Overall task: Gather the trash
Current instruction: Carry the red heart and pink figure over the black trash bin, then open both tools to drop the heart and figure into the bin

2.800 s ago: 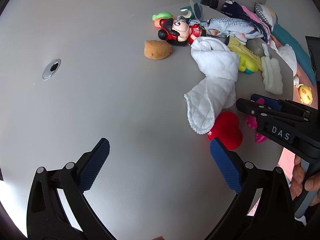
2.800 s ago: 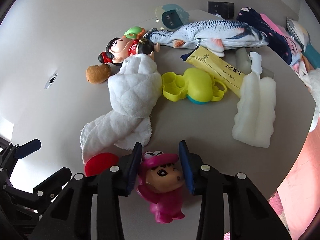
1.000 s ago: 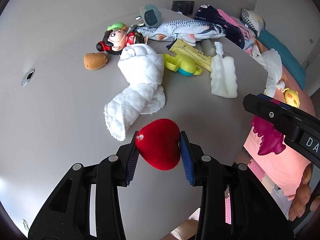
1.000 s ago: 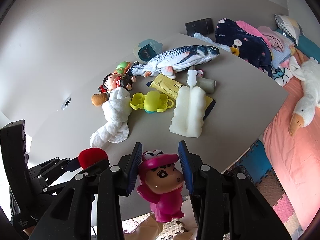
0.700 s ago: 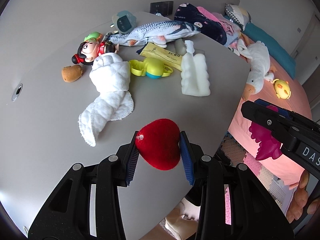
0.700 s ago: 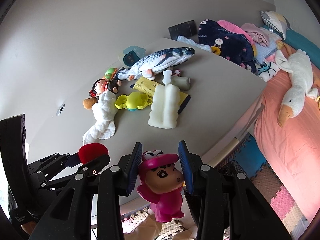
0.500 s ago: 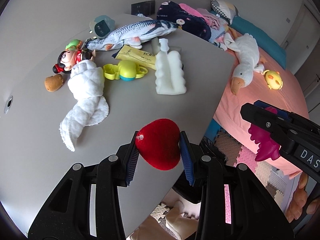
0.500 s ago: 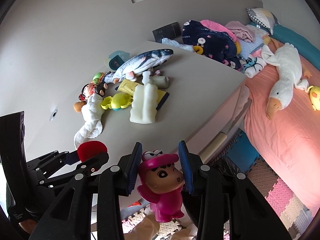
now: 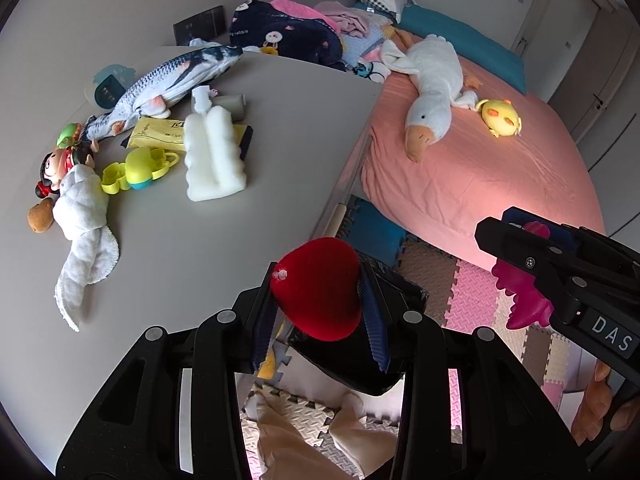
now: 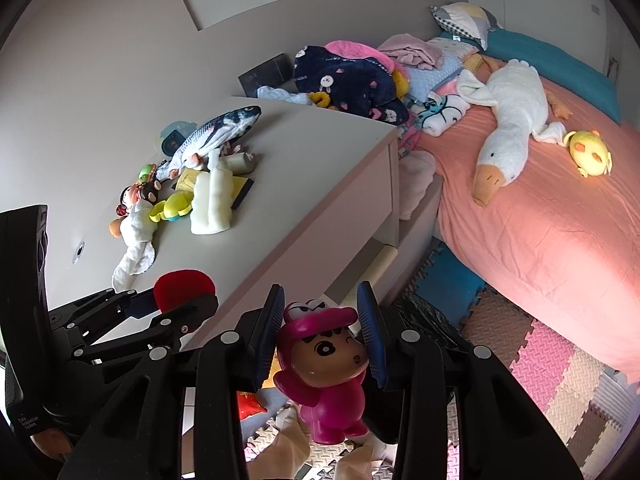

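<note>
My left gripper (image 9: 320, 308) is shut on a red plush heart (image 9: 318, 288), held past the table's front edge above a black trash bin (image 9: 360, 364) on the floor. My right gripper (image 10: 320, 340) is shut on a pink cartoon figurine (image 10: 326, 368), also off the table, near the same bin (image 10: 430, 324). The left gripper with the heart (image 10: 184, 284) shows at the left of the right wrist view. The right gripper with the pink figurine (image 9: 524, 284) shows at the right of the left wrist view.
The grey table (image 9: 240, 232) holds a white cloth (image 9: 82, 216), white foam block (image 9: 214, 156), yellow toy (image 9: 136, 168), doll (image 9: 60, 160), plush fish (image 9: 176, 76) and yellow packet (image 9: 160, 136). A pink bed (image 10: 540, 200) with a goose plush (image 10: 508, 120) lies right. Foam mats (image 10: 552, 368) cover the floor.
Both grippers have drawn back from the table and swung right toward the floor bin, each still holding its toy. The table items have not moved.
</note>
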`<action>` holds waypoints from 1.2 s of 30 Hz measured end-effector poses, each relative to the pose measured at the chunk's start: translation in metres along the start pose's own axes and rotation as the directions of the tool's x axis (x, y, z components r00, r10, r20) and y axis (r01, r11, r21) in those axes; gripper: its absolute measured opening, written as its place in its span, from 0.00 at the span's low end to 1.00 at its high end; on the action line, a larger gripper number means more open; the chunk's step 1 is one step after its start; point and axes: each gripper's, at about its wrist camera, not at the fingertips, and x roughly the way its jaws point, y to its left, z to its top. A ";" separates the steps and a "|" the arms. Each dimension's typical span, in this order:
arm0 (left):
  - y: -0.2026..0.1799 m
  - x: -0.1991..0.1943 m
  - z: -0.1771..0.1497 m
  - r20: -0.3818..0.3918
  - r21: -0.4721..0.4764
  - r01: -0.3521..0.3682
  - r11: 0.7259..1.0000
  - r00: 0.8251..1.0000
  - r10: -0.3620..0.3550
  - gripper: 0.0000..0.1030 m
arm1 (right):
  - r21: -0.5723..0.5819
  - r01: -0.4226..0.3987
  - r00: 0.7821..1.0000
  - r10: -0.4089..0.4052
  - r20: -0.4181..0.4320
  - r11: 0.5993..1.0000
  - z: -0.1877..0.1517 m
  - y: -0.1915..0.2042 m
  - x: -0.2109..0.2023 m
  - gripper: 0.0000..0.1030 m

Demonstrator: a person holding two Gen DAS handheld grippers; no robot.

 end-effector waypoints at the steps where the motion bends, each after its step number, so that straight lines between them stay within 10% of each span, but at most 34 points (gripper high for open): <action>1: -0.005 0.001 0.001 -0.002 0.012 0.006 1.000 1.000 -0.006 0.37 | 0.010 0.009 1.000 -0.009 0.001 1.000 -0.002 -0.005 -0.002 0.38; 33: -0.080 0.041 0.003 -0.114 0.216 0.129 0.968 0.988 -0.106 0.39 | 0.172 0.138 0.990 -0.131 -0.052 0.975 -0.027 -0.075 -0.015 0.39; 35: -0.078 0.046 0.005 -0.143 0.193 0.158 0.968 0.981 -0.131 0.63 | 0.193 0.156 0.987 -0.147 -0.063 0.969 -0.024 -0.080 -0.012 0.55; 36: -0.077 0.047 0.007 -0.145 0.180 0.156 0.971 0.981 -0.131 0.90 | 0.198 0.172 0.985 -0.164 -0.057 0.965 -0.022 -0.082 -0.013 0.61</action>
